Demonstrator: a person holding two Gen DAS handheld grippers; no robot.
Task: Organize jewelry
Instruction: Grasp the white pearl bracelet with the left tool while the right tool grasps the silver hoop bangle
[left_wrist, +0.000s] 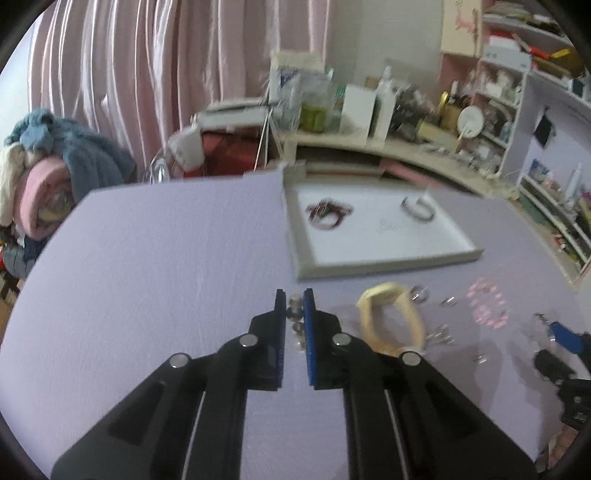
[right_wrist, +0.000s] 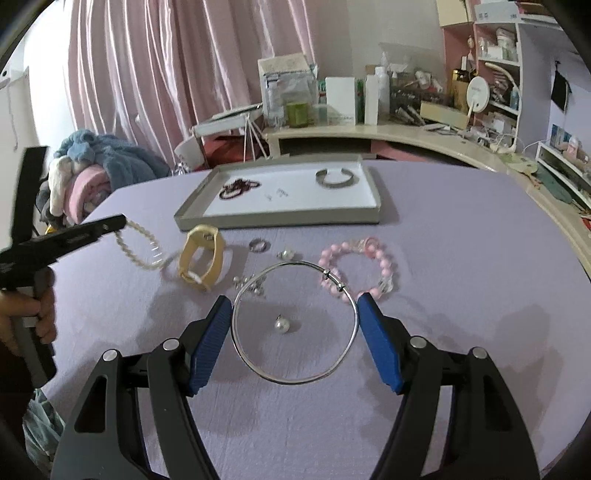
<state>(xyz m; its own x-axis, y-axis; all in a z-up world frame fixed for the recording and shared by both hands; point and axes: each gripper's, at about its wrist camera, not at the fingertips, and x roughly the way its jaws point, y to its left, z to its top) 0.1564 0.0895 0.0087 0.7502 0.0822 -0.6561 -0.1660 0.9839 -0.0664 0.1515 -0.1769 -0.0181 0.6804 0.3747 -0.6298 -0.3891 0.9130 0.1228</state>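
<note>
In the left wrist view, your left gripper (left_wrist: 294, 308) was clamped on a pearl strand (left_wrist: 295, 325) at lower centre, with the tray (left_wrist: 388, 264) up and to the right of it. In the right wrist view, your right gripper (right_wrist: 294, 306) stood apart around the silver bangle (right_wrist: 295, 321); whether the pads pressed it I cannot tell. The tray lay straight ahead at upper centre, with the right gripper squarer to it.

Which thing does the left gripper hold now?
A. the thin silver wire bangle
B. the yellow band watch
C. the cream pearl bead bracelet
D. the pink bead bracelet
C: the right wrist view shows the cream pearl bead bracelet hanging from the closed tips of the left gripper, lifted off the table.
</note>
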